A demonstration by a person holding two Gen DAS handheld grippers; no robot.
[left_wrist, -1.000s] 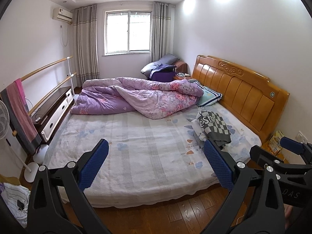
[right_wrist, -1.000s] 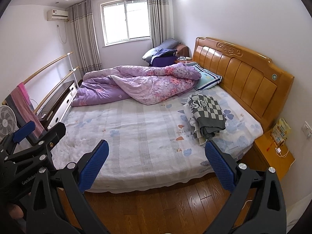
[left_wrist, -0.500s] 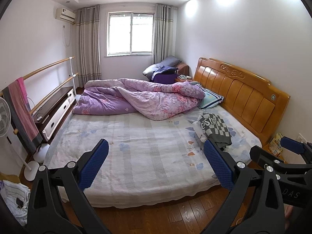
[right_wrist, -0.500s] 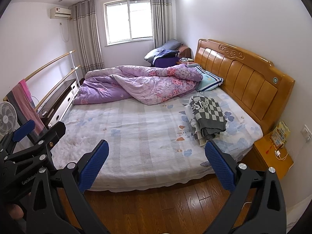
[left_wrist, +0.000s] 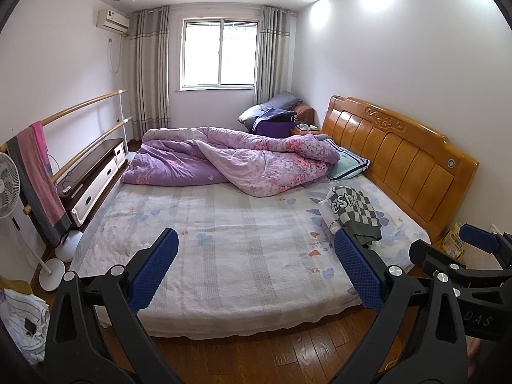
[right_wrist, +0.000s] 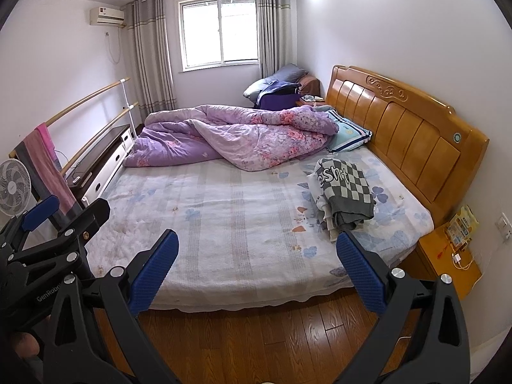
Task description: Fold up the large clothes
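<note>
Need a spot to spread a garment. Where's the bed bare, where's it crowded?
Bare: the sheet between the quilt, the clothes pile and the foot edge. Crowded: the window side under the quilt, and by the headboard with the pile and pillow.

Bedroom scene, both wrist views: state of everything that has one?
Left gripper: jaws open, empty, over the floor short of the bed.
Right gripper: jaws open, empty.
Clothes: piled on the bed by the headboard, untouched.
Quilt: rumpled, unfolded.
Curtains: drawn open.
Towel: hung on the rail.
Fan: cannot tell if running.
</note>
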